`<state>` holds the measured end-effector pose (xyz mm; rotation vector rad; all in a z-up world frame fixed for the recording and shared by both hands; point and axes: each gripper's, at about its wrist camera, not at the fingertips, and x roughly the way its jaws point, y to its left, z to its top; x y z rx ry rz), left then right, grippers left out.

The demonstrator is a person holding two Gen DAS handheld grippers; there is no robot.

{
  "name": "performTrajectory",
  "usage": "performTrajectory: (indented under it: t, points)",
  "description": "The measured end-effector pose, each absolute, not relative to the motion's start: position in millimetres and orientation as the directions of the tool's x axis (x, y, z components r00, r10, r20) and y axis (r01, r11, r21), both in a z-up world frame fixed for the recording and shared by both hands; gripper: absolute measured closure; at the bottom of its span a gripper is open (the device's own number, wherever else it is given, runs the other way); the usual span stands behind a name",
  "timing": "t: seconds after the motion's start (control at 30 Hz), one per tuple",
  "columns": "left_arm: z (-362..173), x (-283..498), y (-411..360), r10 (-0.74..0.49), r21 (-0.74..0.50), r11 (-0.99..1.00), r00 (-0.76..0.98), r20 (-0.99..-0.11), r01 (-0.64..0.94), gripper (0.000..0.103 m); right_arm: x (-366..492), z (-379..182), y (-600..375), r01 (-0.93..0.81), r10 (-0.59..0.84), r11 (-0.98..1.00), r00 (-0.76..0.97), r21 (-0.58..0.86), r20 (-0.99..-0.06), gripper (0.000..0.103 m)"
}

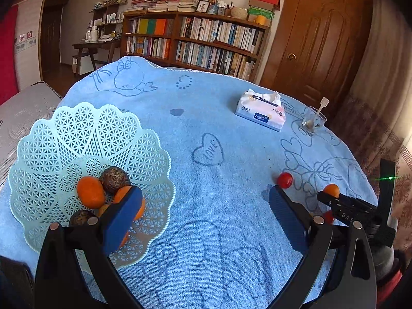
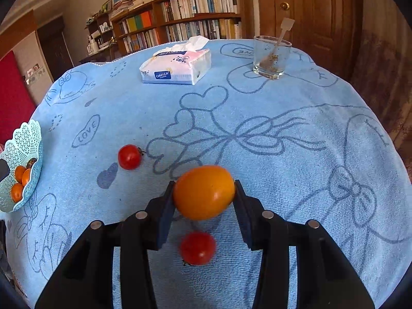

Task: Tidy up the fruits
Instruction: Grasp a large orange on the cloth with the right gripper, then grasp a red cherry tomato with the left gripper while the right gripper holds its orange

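Observation:
My right gripper (image 2: pixel 204 193) is shut on an orange fruit (image 2: pixel 203 191), held above the blue cloth; the same fruit (image 1: pixel 331 190) shows at its tip in the left wrist view. One red tomato (image 2: pixel 197 247) lies under the jaws, another red tomato (image 2: pixel 129 156) lies further left. A pale green lattice basket (image 1: pixel 51 139) holds several orange fruits (image 1: pixel 90 191) and dark brown round fruits (image 1: pixel 114 179). My left gripper (image 1: pixel 206 206) is open and empty, its left finger over the basket's near rim. The basket (image 2: pixel 24 139) also appears at the left edge of the right wrist view.
A tissue pack (image 2: pixel 177 64) and a glass (image 2: pixel 270 56) with a stirrer stand at the far side of the round table covered by a blue towel (image 2: pixel 296 154). Bookshelves (image 1: pixel 195 38) and a wooden door (image 1: pixel 322 38) are behind.

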<state>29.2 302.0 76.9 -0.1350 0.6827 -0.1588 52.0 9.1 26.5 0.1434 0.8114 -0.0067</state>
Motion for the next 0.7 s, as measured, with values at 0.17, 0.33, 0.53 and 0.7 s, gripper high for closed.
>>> performTrajectory:
  t: [0.17, 0.33, 0.53, 0.7]
  points:
    - [70, 37, 270, -0.205, -0.140, 0.979, 0.746, -0.633, 0.150, 0.003, 46, 25, -20, 0.114, 0.038, 0.980, 0.700, 0.164, -0.713, 0.059]
    - [61, 54, 239, -0.220, -0.115, 0.974, 0.717, -0.662, 0.193, 0.003, 45, 24, -26, 0.114, 0.064, 0.972, 0.716, 0.207, -0.695, 0.059]
    - [49, 76, 200, -0.235, -0.083, 0.965, 0.685, -0.689, 0.247, 0.003, 42, 23, -30, 0.114, 0.091, 0.962, 0.724, 0.249, -0.684, 0.059]
    - [38, 92, 174, -0.258, -0.070, 0.952, 0.660, -0.706, 0.298, 0.003, 42, 19, -36, 0.135, 0.098, 0.951, 0.720, 0.278, -0.687, 0.059]
